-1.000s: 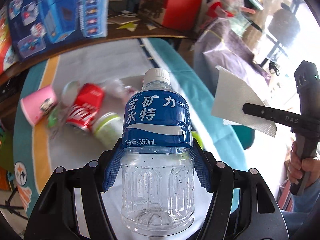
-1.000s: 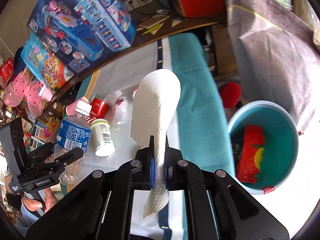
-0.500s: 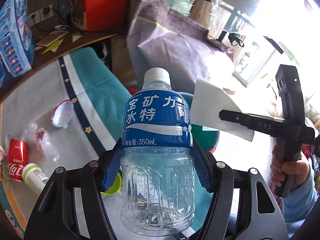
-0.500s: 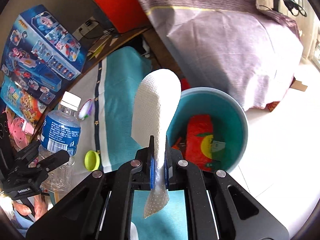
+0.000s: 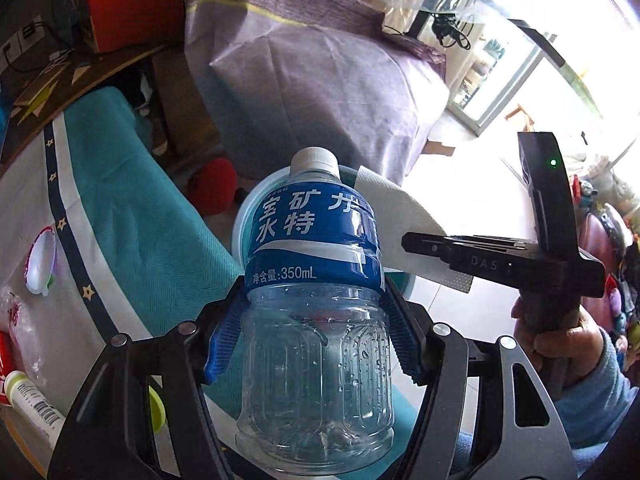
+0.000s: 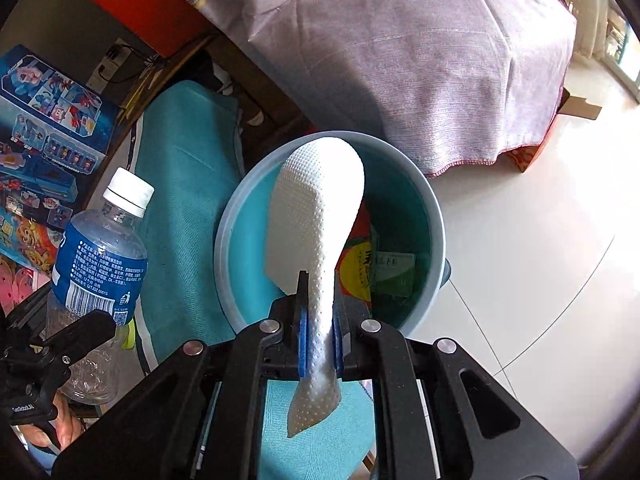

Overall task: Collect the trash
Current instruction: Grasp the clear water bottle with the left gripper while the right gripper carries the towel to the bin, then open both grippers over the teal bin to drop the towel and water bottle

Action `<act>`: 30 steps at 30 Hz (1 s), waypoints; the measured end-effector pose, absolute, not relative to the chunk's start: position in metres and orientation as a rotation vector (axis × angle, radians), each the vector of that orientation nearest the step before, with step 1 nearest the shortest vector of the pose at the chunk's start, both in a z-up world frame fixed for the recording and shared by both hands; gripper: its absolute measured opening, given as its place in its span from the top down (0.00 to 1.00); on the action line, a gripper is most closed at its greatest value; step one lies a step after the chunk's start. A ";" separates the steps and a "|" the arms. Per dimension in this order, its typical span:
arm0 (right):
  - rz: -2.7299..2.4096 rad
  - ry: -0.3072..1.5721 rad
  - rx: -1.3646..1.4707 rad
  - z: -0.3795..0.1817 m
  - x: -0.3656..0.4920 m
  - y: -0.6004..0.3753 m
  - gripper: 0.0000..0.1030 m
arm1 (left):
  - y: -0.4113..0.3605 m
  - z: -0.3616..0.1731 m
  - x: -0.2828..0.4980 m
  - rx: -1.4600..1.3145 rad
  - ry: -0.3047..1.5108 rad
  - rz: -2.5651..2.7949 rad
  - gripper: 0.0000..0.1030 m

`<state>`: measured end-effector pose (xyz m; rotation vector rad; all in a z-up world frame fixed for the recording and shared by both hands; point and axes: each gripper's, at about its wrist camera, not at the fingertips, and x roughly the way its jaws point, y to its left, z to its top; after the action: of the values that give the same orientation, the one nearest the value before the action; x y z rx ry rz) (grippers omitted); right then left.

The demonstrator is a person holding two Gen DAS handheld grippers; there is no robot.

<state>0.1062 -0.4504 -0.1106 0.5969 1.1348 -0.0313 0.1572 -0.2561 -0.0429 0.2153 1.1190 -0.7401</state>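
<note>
My left gripper point(image 5: 312, 332) is shut on an empty clear plastic bottle point(image 5: 314, 320) with a blue label and white cap, held upright; the bottle also shows in the right wrist view point(image 6: 100, 264). My right gripper point(image 6: 318, 336) is shut on a white embossed paper towel point(image 6: 316, 216), which also shows in the left wrist view point(image 5: 404, 220). Both are held above a teal bin point(image 6: 424, 200) on the floor beside the table; its rim point(image 5: 244, 220) shows behind the bottle. The bin holds a red and yellow wrapper point(image 6: 356, 268) and green packaging.
A table with a teal and white cloth point(image 5: 132, 216) lies to the left, with a white lid point(image 5: 40, 260), a crumpled clear wrapper point(image 5: 20, 320), a small white bottle point(image 5: 36, 404) and a yellow-green cap point(image 5: 156, 412). A purple-covered bulk point(image 6: 400, 52) stands behind the bin. A red object point(image 5: 212, 184) lies on the floor.
Both grippers have swung right, away from the table's trash, and now hold the bottle and the paper towel over the teal bin. Both grips are unchanged.
</note>
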 end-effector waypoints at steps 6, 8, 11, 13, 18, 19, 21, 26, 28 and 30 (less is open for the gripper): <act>-0.027 1.124 0.599 -0.112 0.111 -0.454 0.43 | -0.267 -0.056 0.165 0.221 1.152 -0.731 0.36; -0.037 1.117 0.593 -0.111 0.110 -0.456 0.38 | -0.271 -0.060 0.167 0.223 1.164 -0.729 0.36; -0.047 1.112 0.598 -0.111 0.107 -0.461 0.31 | -0.277 -0.066 0.167 0.234 1.176 -0.730 0.36; -0.055 1.112 0.603 -0.112 0.105 -0.464 0.29 | -0.282 -0.070 0.168 0.243 1.185 -0.732 0.36; -0.064 1.113 0.615 -0.112 0.101 -0.470 0.28 | -0.293 -0.080 0.170 0.255 1.209 -0.738 0.36; -0.070 1.114 0.617 -0.112 0.100 -0.471 0.27 | -0.295 -0.082 0.170 0.257 1.214 -0.740 0.36; -0.086 1.111 0.617 -0.110 0.099 -0.474 0.25 | -0.299 -0.086 0.170 0.260 1.223 -0.745 0.36; -0.128 1.097 0.607 -0.104 0.093 -0.481 0.25 | -0.314 -0.099 0.170 0.276 1.249 -0.767 0.36; -0.142 1.097 0.600 -0.102 0.091 -0.484 0.24 | -0.320 -0.102 0.170 0.284 1.258 -0.771 0.34; -0.148 1.100 0.596 -0.103 0.090 -0.485 0.23 | -0.322 -0.103 0.169 0.284 1.255 -0.775 0.33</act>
<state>0.0901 -0.4848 -0.1028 0.5964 1.0999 -0.1482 0.1685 -0.3221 -0.1029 0.2838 1.2550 -0.7751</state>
